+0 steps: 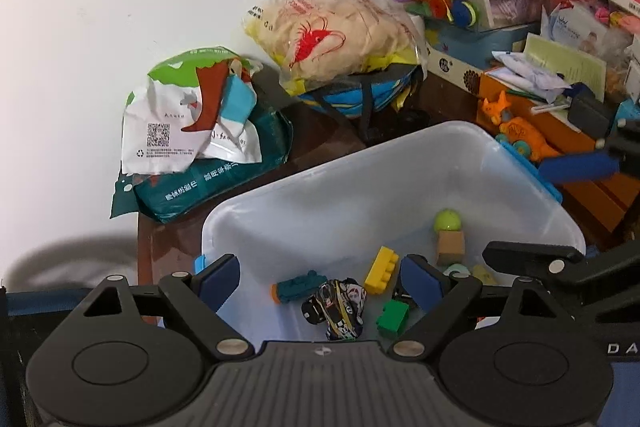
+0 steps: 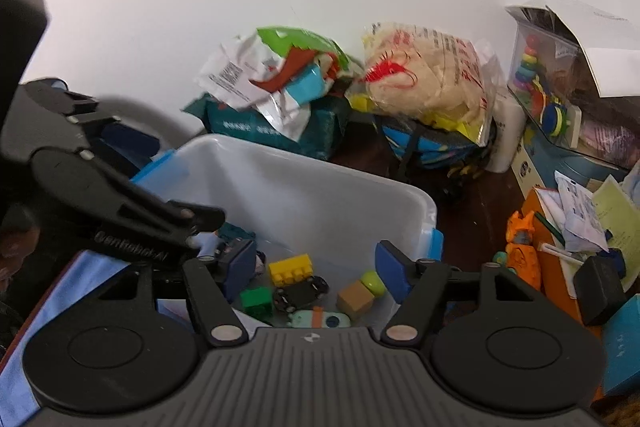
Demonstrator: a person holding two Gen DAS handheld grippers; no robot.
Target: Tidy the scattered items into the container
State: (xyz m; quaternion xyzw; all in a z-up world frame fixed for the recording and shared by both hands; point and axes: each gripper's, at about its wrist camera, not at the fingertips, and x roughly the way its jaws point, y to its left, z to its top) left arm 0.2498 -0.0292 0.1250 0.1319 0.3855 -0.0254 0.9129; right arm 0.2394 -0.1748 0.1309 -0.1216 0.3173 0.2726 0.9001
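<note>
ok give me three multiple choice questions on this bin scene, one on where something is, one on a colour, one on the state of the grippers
1. Where does the yellow brick lie?
A. inside the white bin
B. on the prawn cracker bag
C. on the orange box

2. What colour is the small ball beside the tan cube?
A. red
B. lime green
C. black

3. How do the left gripper and right gripper stand?
A. both shut on toys
B. one shut, one open
C. both open, holding nothing

Answers: 1 A, it rests on the bin floor among the toys. 2 B, it shows lime green in both views. 3 C, each pair of pads stands wide apart above the toys.
</note>
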